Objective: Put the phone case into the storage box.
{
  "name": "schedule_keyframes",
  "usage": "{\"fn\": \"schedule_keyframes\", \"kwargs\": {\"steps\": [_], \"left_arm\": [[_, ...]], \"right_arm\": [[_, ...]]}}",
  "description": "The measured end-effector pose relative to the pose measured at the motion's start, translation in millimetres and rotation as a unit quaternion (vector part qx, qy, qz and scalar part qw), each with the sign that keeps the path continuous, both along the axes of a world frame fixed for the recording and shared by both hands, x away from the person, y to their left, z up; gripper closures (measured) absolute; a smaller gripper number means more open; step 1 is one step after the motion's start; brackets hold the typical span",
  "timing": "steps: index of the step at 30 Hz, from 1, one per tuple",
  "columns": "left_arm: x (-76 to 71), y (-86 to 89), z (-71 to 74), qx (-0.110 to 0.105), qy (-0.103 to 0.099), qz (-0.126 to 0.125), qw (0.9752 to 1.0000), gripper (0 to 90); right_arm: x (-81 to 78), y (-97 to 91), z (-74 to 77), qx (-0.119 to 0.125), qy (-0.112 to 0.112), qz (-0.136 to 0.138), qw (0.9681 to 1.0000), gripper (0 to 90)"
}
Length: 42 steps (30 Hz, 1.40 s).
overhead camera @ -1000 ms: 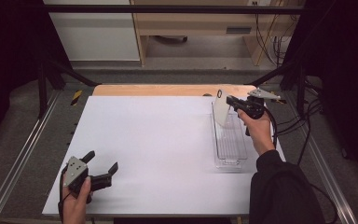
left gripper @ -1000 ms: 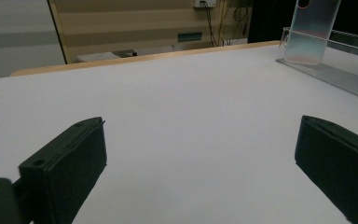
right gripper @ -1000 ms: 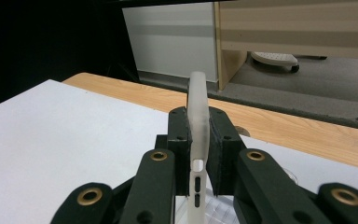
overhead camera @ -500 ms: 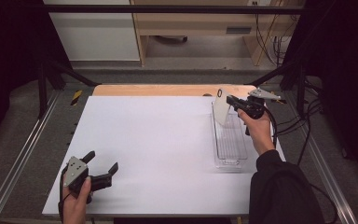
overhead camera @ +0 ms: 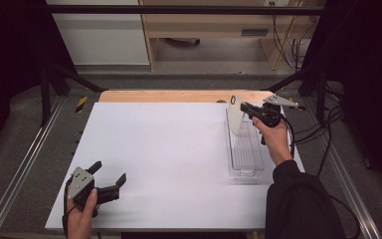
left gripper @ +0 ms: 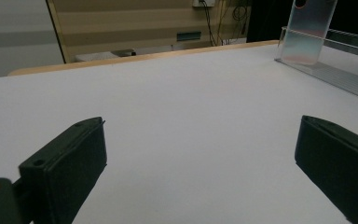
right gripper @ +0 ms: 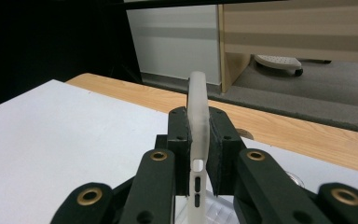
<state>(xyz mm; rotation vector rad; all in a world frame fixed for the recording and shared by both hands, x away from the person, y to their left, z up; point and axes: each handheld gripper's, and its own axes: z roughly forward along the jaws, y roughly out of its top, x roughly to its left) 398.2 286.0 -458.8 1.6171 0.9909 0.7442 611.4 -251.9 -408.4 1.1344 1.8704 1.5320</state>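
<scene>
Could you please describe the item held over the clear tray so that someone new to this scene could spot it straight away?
Start at the white table top and go to its far right side, where a long clear plastic tray lies. Above the tray's far end, the right tongs are shut on a translucent phone case, held upright. Its frosted, milky look and the round camera hole near its top distinguish it from the glass-clear tray beneath.

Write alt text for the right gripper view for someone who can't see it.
The right gripper clamps a translucent phone case edge-on between its black jaws, above a white table. Beyond are a wooden edge strip and grey floor.
</scene>
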Motion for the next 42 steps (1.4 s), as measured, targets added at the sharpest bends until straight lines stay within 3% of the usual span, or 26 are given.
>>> {"fn": "schedule_keyframes", "kwargs": {"steps": [11, 27, 33, 42], "left_arm": [[-0.1, -1.0, -0.1, 0.000, 0.002, -0.001, 1.0000, 1.8], [-0.3, -1.2, 0.0, 0.000, 0.002, -0.001, 1.0000, 1.8], [-0.4, -1.3, 0.0, 0.000, 0.002, -0.002, 1.0000, 1.9], [-0.4, -1.2, 0.1, 0.000, 0.002, 0.000, 1.0000, 1.9]], "right_arm": [[-3.4, -1.9, 2.9, -0.019, 0.013, -0.007, 0.9997, 80.9], [-7.2, 6.2, 9.2, -0.072, 0.037, -0.025, 0.9964, 76.4], [-7.7, 11.7, 11.4, -0.093, 0.046, -0.044, 0.9937, 69.5], [-8.8, 18.4, 14.9, -0.128, 0.062, -0.070, 0.9874, 66.9]]}}
